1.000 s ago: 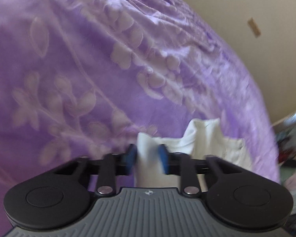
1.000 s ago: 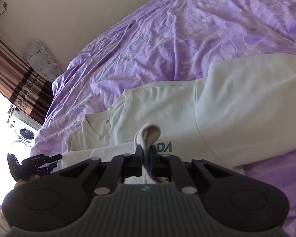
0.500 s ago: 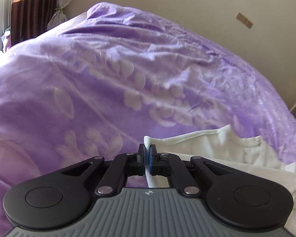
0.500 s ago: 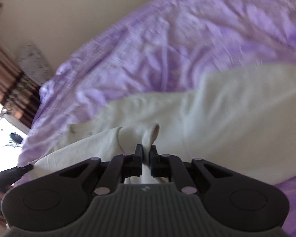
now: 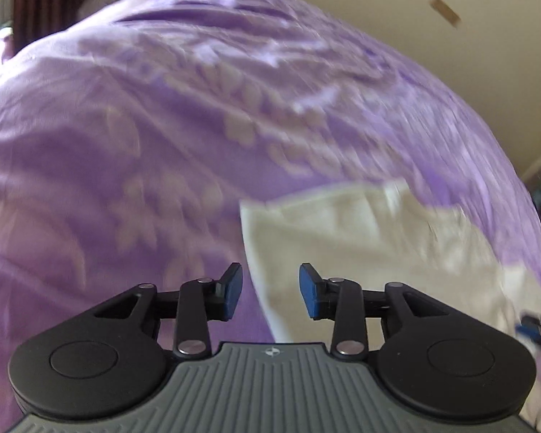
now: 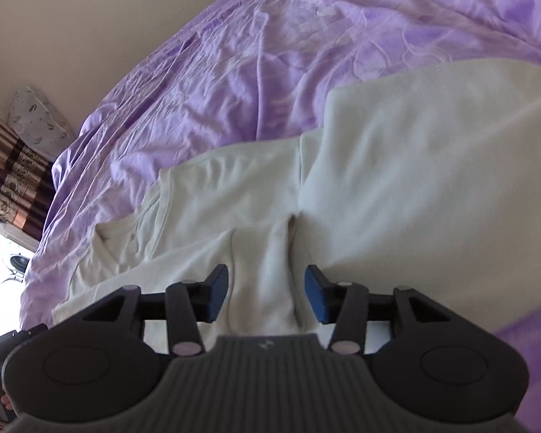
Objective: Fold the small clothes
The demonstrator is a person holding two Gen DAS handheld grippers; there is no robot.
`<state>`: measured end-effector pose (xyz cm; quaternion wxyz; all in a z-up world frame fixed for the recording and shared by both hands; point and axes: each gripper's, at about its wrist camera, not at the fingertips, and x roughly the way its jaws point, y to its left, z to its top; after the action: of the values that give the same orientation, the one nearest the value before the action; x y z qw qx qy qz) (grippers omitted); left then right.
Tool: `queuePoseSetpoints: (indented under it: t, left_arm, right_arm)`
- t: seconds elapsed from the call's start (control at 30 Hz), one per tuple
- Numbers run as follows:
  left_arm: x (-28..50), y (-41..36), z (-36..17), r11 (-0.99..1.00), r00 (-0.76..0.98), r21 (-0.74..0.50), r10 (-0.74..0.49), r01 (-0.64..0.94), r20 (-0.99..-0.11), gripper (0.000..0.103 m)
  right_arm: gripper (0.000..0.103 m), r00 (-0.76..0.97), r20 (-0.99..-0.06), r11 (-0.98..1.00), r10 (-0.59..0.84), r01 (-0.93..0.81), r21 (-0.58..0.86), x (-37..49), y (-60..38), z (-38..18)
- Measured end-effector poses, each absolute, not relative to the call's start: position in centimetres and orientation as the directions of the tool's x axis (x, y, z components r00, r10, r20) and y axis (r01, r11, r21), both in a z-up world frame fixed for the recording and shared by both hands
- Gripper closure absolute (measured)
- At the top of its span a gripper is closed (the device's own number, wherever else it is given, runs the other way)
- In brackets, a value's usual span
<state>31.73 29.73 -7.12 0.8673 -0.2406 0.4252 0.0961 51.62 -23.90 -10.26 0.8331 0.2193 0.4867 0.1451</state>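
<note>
left gripper [image 5: 269, 291]: jaws apart, holding nothing | right gripper [image 6: 267, 295]: jaws apart over folded sleeve | cream shirt [image 6: 396, 180] flat on purple bedspread [image 6: 270, 54]

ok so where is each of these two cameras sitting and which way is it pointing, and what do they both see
Left wrist: sits on the left gripper, looking along its open fingers over the purple bedspread toward the wall; the white shirt lies ahead and to the right, motion-blurred.
Right wrist: sits on the right gripper, fingers open, looking down over the white shirt spread on the bedspread; the person's other hand shows at the lower left edge.
Shared: the same shirt, bedspread and beige wall.
</note>
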Motion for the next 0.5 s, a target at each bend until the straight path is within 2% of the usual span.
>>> queuePoseSetpoints:
  t: [0.27, 0.5]
  left_arm:
    - [25.6, 24.1, -6.2, 0.95, 0.532, -0.269, -0.148, -0.159, -0.834, 0.055]
    - [24.0, 19.7, -7.7, 0.997, 0.492, -0.079, -0.075, 0.013, -0.867, 0.052]
  right_arm:
    - [0.063, 0.483, -0.762, 0.874, 0.431, -0.014, 0.486, 50.1, -23.9, -11.3]
    - [0.066, 0.493, -0.749, 0.865, 0.443, -0.015, 0.502, 49.7, -23.8, -11.5]
